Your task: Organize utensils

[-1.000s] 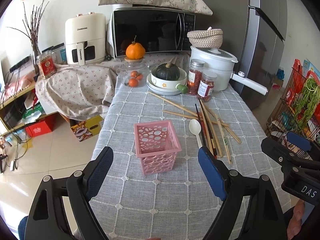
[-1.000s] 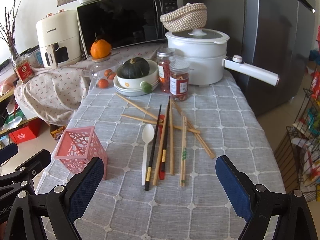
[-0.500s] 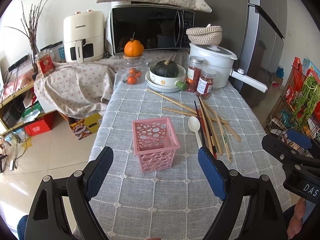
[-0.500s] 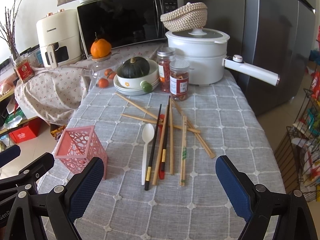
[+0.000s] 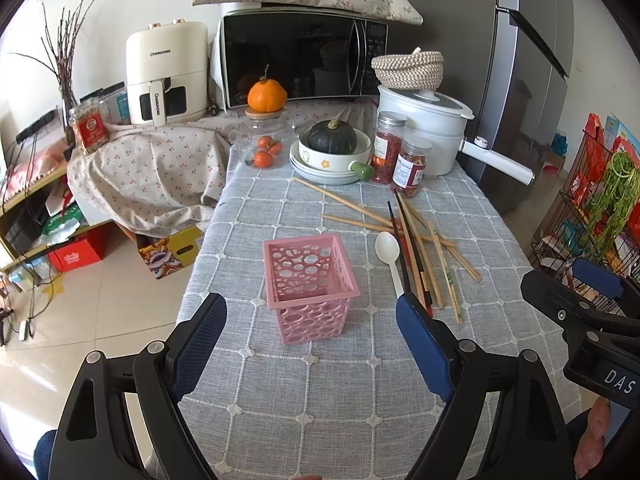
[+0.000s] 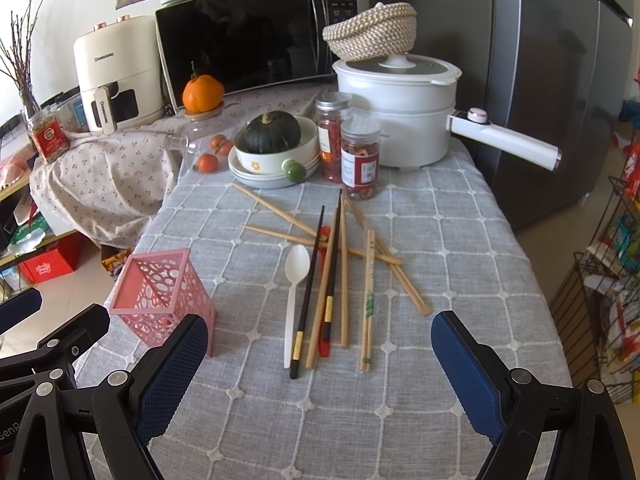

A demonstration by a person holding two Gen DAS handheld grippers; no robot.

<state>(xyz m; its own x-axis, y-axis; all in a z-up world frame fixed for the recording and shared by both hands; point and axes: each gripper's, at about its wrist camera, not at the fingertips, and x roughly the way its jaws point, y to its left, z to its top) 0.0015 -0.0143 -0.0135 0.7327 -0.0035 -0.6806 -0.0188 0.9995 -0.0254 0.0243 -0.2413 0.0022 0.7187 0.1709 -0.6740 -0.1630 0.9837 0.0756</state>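
On desk (image 5: 400, 392): pink basket (image 5: 310, 280) upright, empty, at 12 o'clock of left hand-held gripper (image 5: 310, 336); chopsticks (image 6: 344, 276), spoon (image 6: 294, 296) loose at 12 of right hand-held gripper (image 6: 320, 360). Both spread wide, holding nothing. Step: approach. Next: pinch one utensil, drop into basket.

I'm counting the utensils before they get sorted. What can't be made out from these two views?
- Red utensil: both views, only its ends show under the pile of wooden and black chopsticks; type unclear.
- White plastic spoon: left wrist view, handle end hidden behind the left gripper finger.
- Pink perforated plastic basket: right wrist view, near corner covered by the right gripper finger.
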